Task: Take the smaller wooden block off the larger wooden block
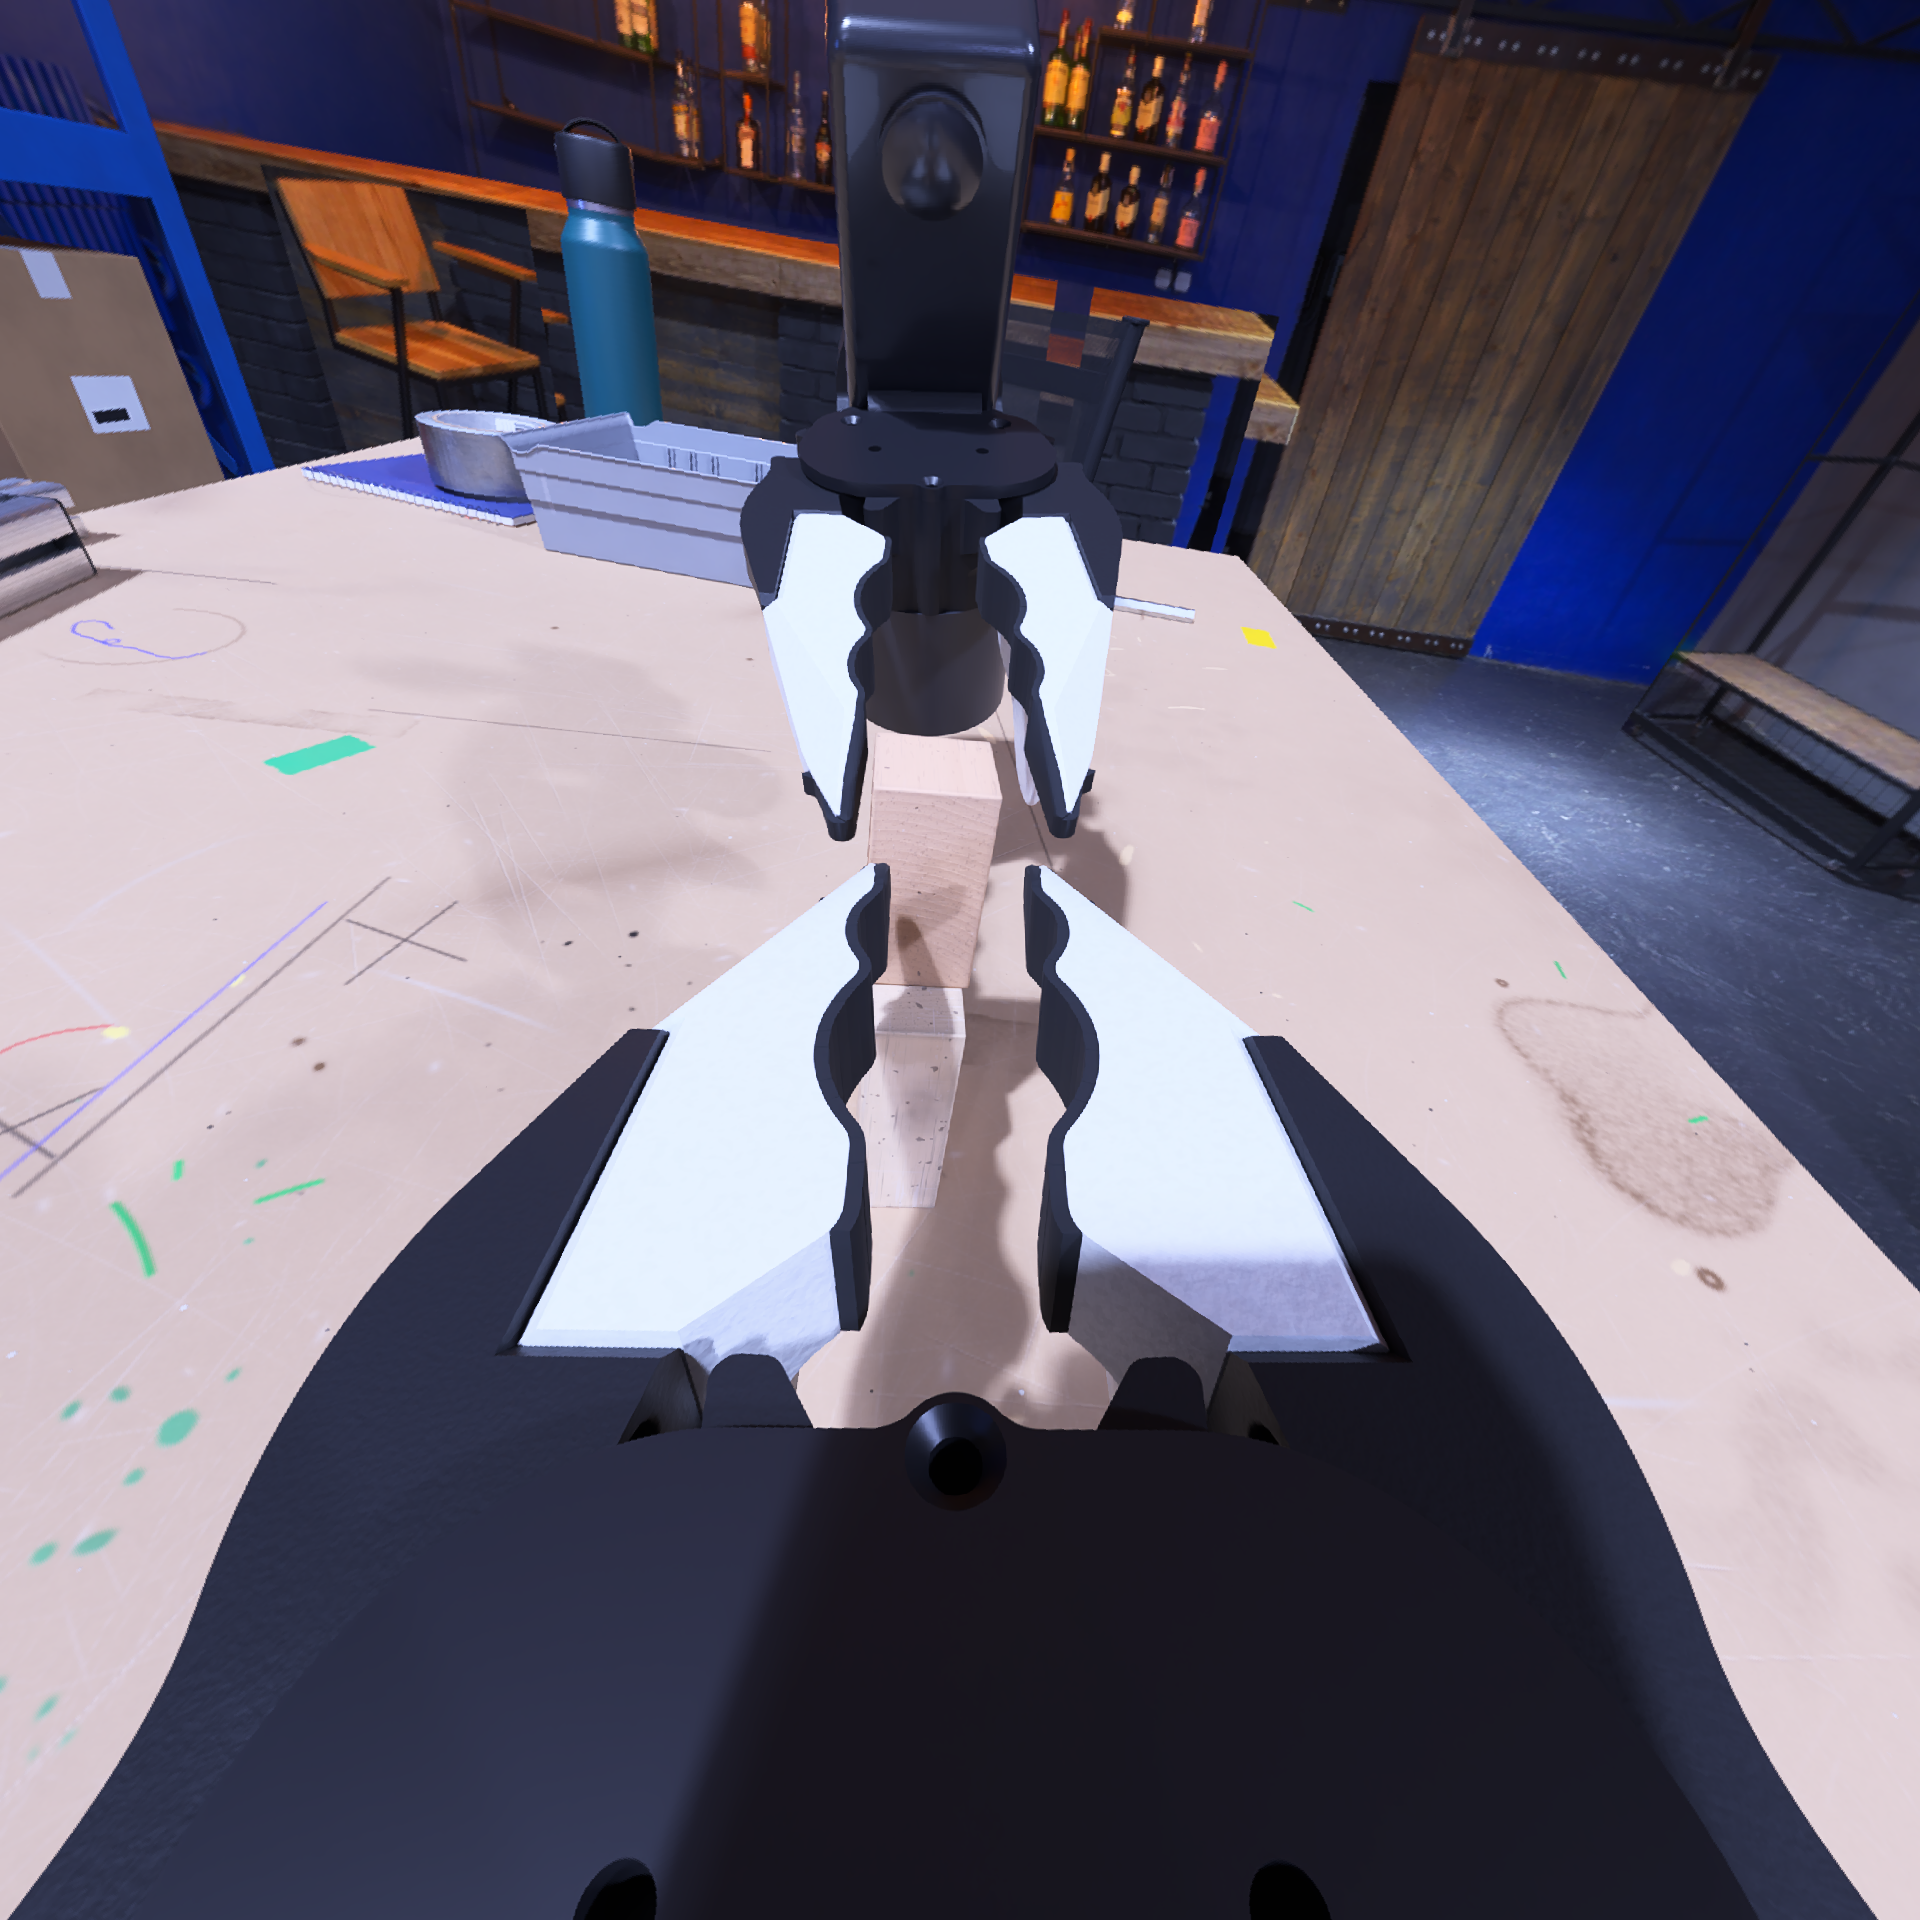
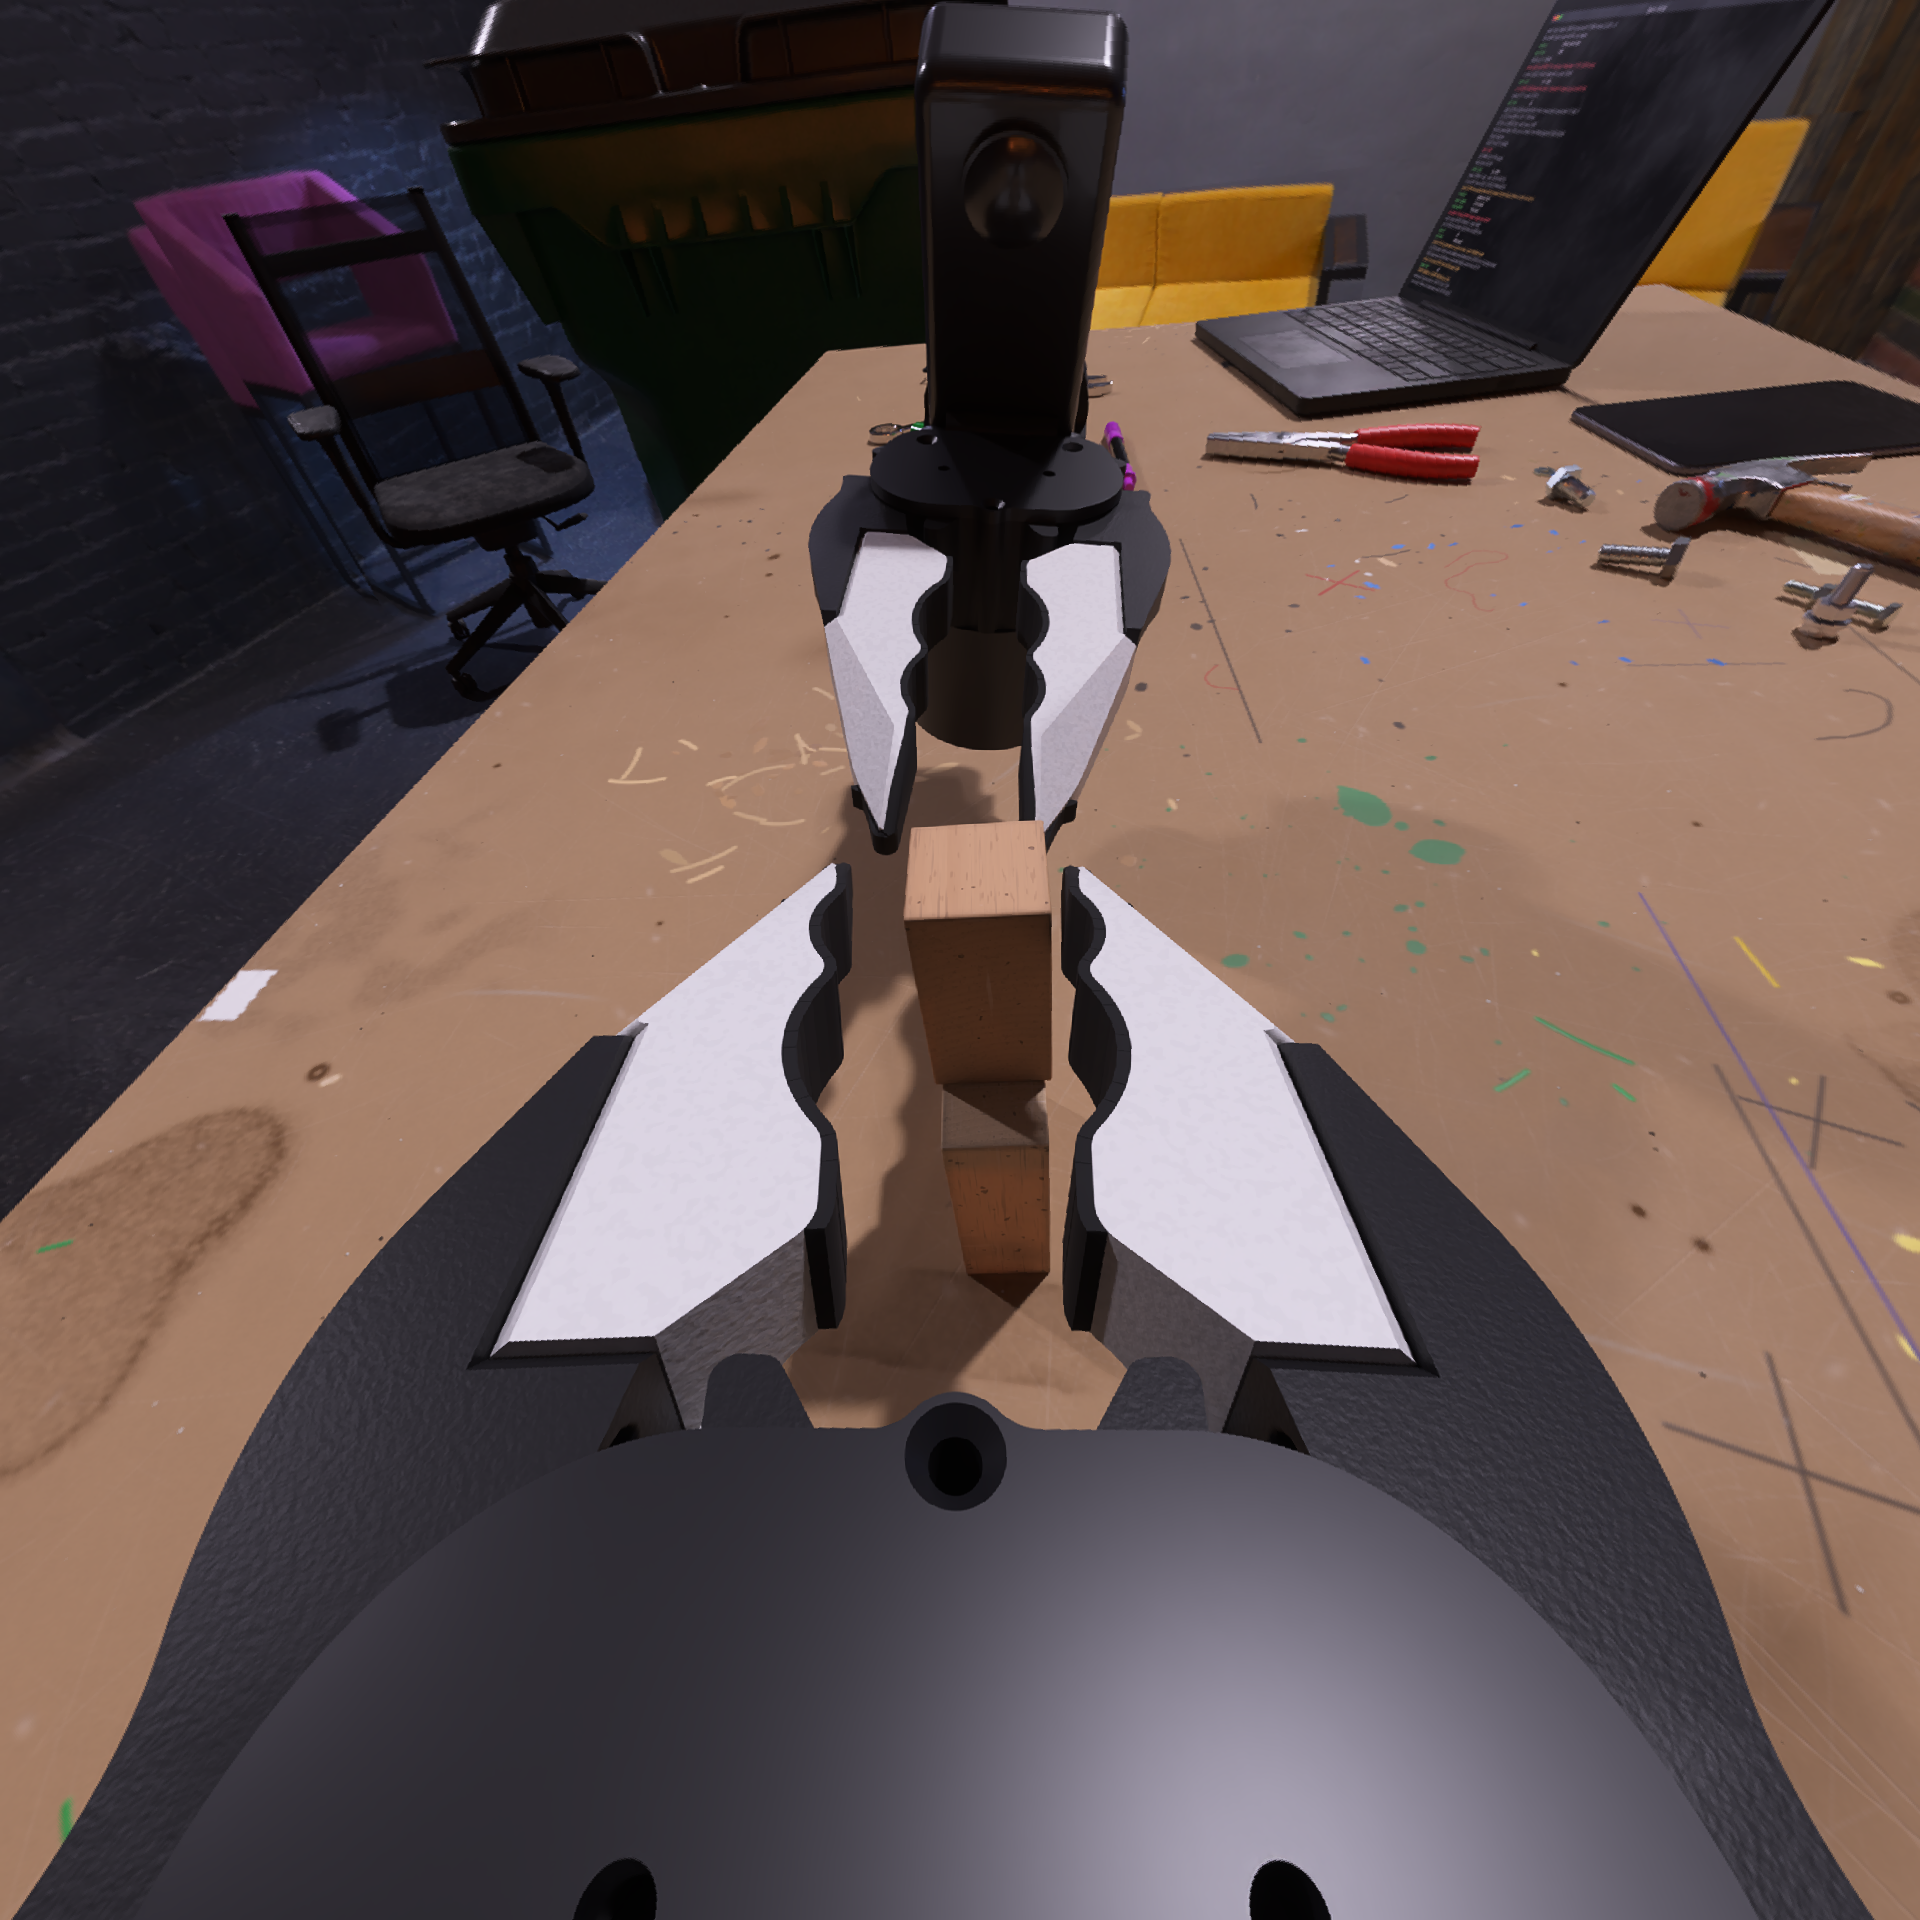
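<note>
Two light wooden blocks stand stacked on the table. The upper block [image 1: 933,831] [image 2: 977,987] rests on the lower block [image 1: 914,1101] [image 2: 1003,1210]. My two grippers face each other across the stack. My left gripper [image 1: 956,873] is open, its fingertips on either side of the upper block; it also shows beyond the stack in the right wrist view [image 2: 971,831]. My right gripper [image 2: 956,873] is open, with gaps on both sides of the upper block; it also shows in the left wrist view [image 1: 948,831]. Neither grips anything.
Behind the right gripper stand a grey bin [image 1: 644,499], a tape roll [image 1: 468,447] and a teal bottle [image 1: 608,301]. Behind the left gripper, off to the right, lie a laptop [image 2: 1455,312], red pliers [image 2: 1351,452], a hammer [image 2: 1787,509] and bolts [image 2: 1642,559]. The table edge [image 2: 520,727] runs close by.
</note>
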You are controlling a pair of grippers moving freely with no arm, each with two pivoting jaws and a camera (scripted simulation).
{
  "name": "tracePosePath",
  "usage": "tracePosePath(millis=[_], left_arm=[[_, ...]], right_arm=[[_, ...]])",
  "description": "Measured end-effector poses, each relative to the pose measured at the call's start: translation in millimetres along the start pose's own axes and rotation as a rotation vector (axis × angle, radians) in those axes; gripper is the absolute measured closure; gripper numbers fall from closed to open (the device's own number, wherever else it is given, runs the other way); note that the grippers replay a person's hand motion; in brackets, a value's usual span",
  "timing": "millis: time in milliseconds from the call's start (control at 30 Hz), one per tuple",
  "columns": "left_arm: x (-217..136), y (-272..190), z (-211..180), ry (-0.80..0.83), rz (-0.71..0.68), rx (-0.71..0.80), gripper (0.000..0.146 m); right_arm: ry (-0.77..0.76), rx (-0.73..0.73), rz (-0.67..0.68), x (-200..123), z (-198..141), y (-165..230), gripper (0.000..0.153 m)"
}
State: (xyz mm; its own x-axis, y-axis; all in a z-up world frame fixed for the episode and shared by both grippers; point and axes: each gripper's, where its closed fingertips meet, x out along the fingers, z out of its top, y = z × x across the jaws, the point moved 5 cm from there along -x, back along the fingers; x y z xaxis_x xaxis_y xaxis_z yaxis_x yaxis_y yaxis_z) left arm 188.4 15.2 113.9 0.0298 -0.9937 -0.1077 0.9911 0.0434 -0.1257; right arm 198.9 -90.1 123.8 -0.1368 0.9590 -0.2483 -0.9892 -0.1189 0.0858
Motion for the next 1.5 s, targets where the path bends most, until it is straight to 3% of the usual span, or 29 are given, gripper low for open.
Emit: tracePosePath(millis=[267,1500], left_arm=[[0,2,0,-0.011,-0.017,-0.050,0.121],[1,10,0,-0.015,0.081,-0.053,0.120]], right_arm=[[-0.001,0.023,0.005,5,-4,-1,0.121],[-0.038,0.064,-0.056,3,-7,-12,0.124]])
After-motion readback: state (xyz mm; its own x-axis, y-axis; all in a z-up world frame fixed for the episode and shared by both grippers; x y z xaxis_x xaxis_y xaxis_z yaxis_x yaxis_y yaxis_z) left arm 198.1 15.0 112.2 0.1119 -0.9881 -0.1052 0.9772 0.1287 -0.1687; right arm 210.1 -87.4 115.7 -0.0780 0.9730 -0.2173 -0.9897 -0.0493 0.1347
